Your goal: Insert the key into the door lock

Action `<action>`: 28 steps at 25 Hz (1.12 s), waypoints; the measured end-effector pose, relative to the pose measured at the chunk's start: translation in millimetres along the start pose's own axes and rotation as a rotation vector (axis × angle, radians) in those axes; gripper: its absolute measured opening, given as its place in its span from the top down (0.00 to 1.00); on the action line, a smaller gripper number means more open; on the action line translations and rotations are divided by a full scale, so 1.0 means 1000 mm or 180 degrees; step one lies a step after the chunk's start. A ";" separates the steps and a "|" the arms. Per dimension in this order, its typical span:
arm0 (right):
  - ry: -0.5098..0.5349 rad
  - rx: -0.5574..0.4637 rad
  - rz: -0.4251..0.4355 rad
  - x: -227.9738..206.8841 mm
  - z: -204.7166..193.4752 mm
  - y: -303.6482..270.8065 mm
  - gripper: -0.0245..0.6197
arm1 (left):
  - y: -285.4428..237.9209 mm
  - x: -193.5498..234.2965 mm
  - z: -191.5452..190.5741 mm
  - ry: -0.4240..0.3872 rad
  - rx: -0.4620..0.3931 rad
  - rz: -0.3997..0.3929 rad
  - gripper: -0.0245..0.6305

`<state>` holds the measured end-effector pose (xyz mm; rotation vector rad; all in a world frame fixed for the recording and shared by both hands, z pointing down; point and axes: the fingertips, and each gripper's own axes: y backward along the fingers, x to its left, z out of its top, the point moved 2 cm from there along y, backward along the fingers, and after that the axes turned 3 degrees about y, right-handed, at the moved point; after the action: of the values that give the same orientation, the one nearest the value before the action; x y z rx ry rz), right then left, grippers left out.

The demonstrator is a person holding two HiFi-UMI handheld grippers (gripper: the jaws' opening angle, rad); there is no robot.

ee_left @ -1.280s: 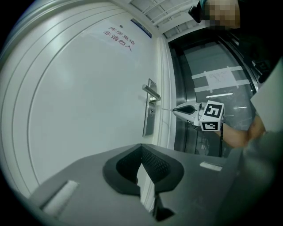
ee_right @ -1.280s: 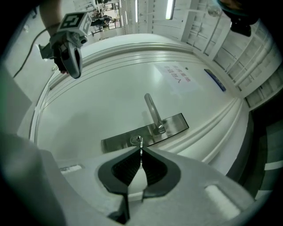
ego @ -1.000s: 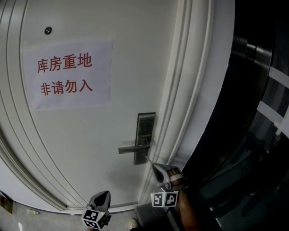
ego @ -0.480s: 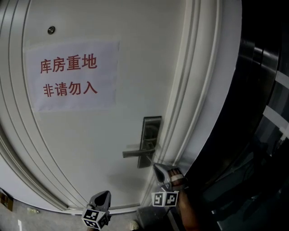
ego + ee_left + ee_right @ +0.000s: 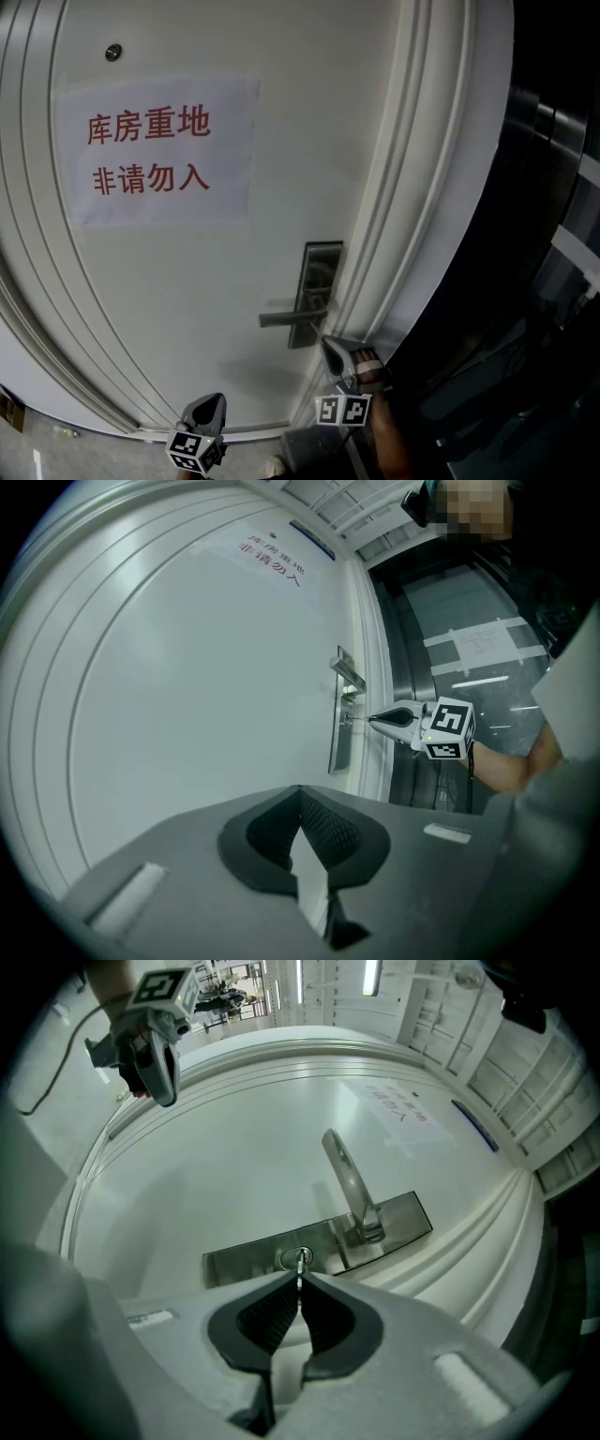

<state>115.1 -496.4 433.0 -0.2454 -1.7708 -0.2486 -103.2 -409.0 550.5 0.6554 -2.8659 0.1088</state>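
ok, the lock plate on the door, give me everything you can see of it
The lock plate is a narrow rectangular plate of brushed grey metal, mounted flat and upright on the white door close to its frame-side edge. A straight lever handle sticks out from it, level, pointing away from the frame. Below the lever sits a round key cylinder. The key, pinched in the shut right gripper, has its tip at that cylinder; how deep it goes cannot be told.
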 end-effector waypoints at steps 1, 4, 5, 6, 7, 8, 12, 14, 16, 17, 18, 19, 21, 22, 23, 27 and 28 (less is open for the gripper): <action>0.0025 0.0010 0.0003 0.000 0.000 -0.001 0.95 | 0.000 0.001 0.000 0.0005 -0.0008 0.0005 0.96; 0.0072 0.0050 0.0017 0.000 -0.002 -0.004 0.95 | 0.000 0.001 0.000 0.0015 -0.0024 0.0007 0.96; 0.0080 0.0059 0.0021 0.000 -0.002 -0.005 0.95 | 0.000 0.001 0.000 0.0020 -0.0029 0.0008 0.96; 0.0087 0.0063 0.0025 0.000 -0.001 -0.005 0.95 | 0.001 0.002 0.000 0.0027 -0.0035 0.0012 0.96; 0.0096 0.0065 0.0026 0.000 -0.001 -0.006 0.95 | 0.001 0.003 0.000 0.0036 -0.0042 0.0018 0.96; 0.0111 0.0069 0.0023 0.000 0.000 -0.007 0.95 | 0.002 0.004 0.001 0.0046 -0.0051 0.0026 0.96; 0.0179 0.0133 0.0017 -0.001 0.001 -0.008 0.95 | 0.003 0.009 0.002 0.0078 -0.0076 0.0057 0.96; 0.0188 0.0158 0.0028 -0.001 0.001 -0.009 0.95 | 0.004 0.011 0.000 0.0093 -0.0076 0.0064 0.96; 0.0201 0.0176 0.0035 -0.002 0.001 -0.009 0.95 | 0.004 0.012 -0.001 0.0110 -0.0071 0.0070 0.96; 0.0209 0.0186 0.0037 -0.002 0.001 -0.009 0.95 | 0.004 0.012 -0.002 0.0116 -0.0069 0.0072 0.96; 0.0217 0.0197 0.0039 -0.002 0.001 -0.009 0.95 | 0.004 0.011 -0.003 0.0121 -0.0070 0.0072 0.96; 0.0225 0.0207 0.0044 -0.002 0.000 -0.009 0.95 | 0.004 0.011 -0.003 0.0125 -0.0072 0.0070 0.96; 0.0250 0.0221 0.0053 -0.002 0.000 -0.009 0.95 | 0.004 0.012 -0.003 0.0129 -0.0079 0.0070 0.96; 0.0267 0.0231 0.0056 -0.002 0.000 -0.009 0.95 | 0.004 0.012 -0.002 0.0131 -0.0083 0.0071 0.96; 0.0282 0.0243 0.0059 -0.002 0.001 -0.010 0.95 | 0.004 0.012 -0.002 0.0132 -0.0087 0.0073 0.96; 0.0349 0.0326 0.0062 -0.002 0.002 -0.010 0.95 | 0.006 0.013 -0.002 0.0153 -0.0098 0.0078 0.96; 0.0371 0.0349 0.0061 -0.002 0.002 -0.010 0.95 | 0.006 0.013 -0.002 0.0163 -0.0104 0.0079 0.96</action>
<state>110.8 -505.5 430.0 -0.1657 -1.6600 -0.1484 -117.1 -409.0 554.8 0.6021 -2.8209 0.0809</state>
